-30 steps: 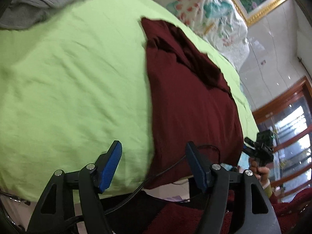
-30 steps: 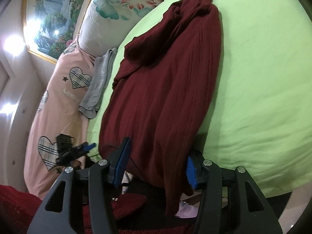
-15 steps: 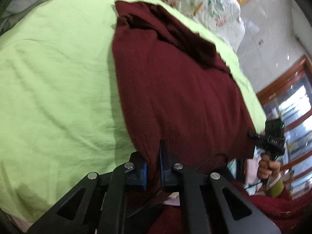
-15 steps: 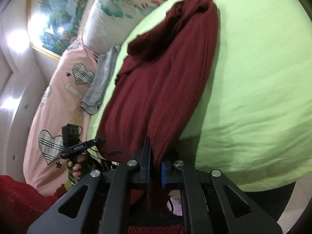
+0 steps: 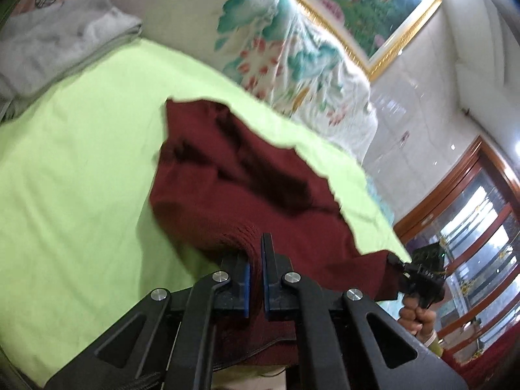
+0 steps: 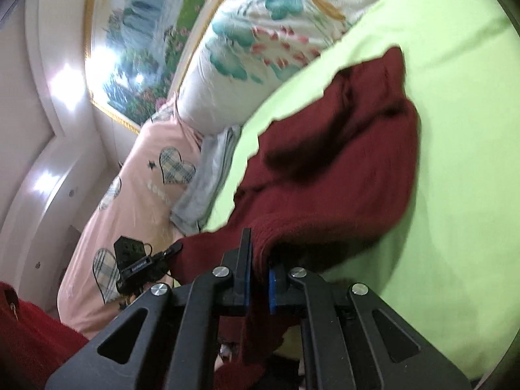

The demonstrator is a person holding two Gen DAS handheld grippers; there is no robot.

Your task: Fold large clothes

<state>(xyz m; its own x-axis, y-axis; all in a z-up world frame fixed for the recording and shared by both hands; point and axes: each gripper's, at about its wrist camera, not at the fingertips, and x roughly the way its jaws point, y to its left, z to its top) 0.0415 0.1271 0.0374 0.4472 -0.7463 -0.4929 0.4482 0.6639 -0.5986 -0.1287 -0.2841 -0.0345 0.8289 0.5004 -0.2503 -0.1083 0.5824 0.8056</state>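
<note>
Since a second earlier both grippers had clamped and lifted: the left gripper [image 5: 256, 279] and the right gripper [image 6: 259, 274], open then, now pinched the near hem of the maroon sweater [image 5: 227, 188], raised off the green sheet [image 5: 81, 162]. The far part of the sweater lay bunched on the bed. Lettering on the pink pillow [image 6: 136, 188] was too blurred to read.
</note>
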